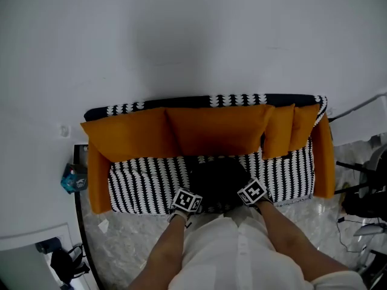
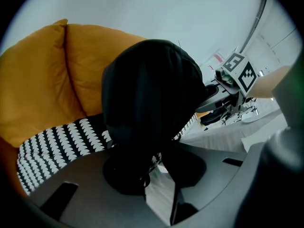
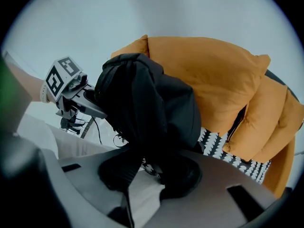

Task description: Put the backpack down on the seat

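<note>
Two tongs flank a black backpack (image 1: 217, 183) in the head view: the left tongs (image 1: 187, 200) at its near left corner, the right tongs (image 1: 253, 193) at its near right. The backpack rests on the black-and-white patterned seat (image 1: 142, 186) of a sofa, close to the front edge and about midway along, just in front of the orange back cushions (image 1: 217, 128). It is closed, and nothing of what it carries shows. The marker cubes hide the tips of both tongs here. Bare seat lies open on either side of the bag, orange armrests (image 1: 97, 180) close the two ends, and pale floor (image 1: 121, 246) runs along the front.

In the left gripper view the backpack (image 2: 149, 94) stands upright and fills the middle, with an orange cushion (image 2: 42, 80) behind it at the left and patterned seat (image 2: 57, 146) below that. The left tongs (image 2: 156, 167) are spread: pale cloth (image 2: 159, 194) shows in the gap between the two black pads. The bag's dark underside runs into the left-hand pad (image 2: 124, 175), so whether they touch is hard to say. The right tongs (image 2: 240, 72) show beyond the bag.

In the right gripper view the backpack (image 3: 147, 108) again fills the middle, with cushions (image 3: 213, 80) behind it at the right. The right tongs (image 3: 145, 175) are spread too, with pale cloth in the gap. The left tongs (image 3: 61, 77) sit past the bag at the left. The round rim of the picture cuts off the sofa's far end.
</note>
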Tool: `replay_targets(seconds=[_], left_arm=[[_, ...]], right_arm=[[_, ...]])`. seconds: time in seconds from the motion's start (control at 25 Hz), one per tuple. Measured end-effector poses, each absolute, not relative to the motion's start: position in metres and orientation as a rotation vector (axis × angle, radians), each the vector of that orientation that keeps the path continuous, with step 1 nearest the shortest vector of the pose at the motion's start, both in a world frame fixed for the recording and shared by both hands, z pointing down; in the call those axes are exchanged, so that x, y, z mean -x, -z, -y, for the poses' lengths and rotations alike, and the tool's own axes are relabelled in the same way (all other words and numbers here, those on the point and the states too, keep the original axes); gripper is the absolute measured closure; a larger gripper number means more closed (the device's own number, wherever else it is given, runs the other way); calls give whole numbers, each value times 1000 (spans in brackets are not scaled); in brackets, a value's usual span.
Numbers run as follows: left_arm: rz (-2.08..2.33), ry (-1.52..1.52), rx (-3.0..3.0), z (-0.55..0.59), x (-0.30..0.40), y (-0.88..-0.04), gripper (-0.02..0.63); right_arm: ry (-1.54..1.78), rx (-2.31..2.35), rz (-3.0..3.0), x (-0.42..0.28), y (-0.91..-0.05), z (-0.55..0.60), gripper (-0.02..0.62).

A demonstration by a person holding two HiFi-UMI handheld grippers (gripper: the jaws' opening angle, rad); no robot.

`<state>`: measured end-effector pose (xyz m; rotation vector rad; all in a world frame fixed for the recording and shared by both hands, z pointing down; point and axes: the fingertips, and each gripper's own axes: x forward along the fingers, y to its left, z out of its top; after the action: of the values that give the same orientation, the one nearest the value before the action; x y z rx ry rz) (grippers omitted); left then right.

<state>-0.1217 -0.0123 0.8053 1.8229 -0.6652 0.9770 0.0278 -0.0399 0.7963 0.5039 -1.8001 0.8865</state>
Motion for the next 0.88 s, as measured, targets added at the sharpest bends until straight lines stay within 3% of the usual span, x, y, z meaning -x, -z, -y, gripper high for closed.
replay_targets(seconds=[0.2, 0.88], left_arm=[[670, -989, -1813, 11, 123, -805, 447], [736, -845, -1867, 19, 145, -768, 426]], right_arm=[[-881, -529, 1823, -31, -790, 47, 457], [-899, -609, 1985, -35, -753, 69, 446]])
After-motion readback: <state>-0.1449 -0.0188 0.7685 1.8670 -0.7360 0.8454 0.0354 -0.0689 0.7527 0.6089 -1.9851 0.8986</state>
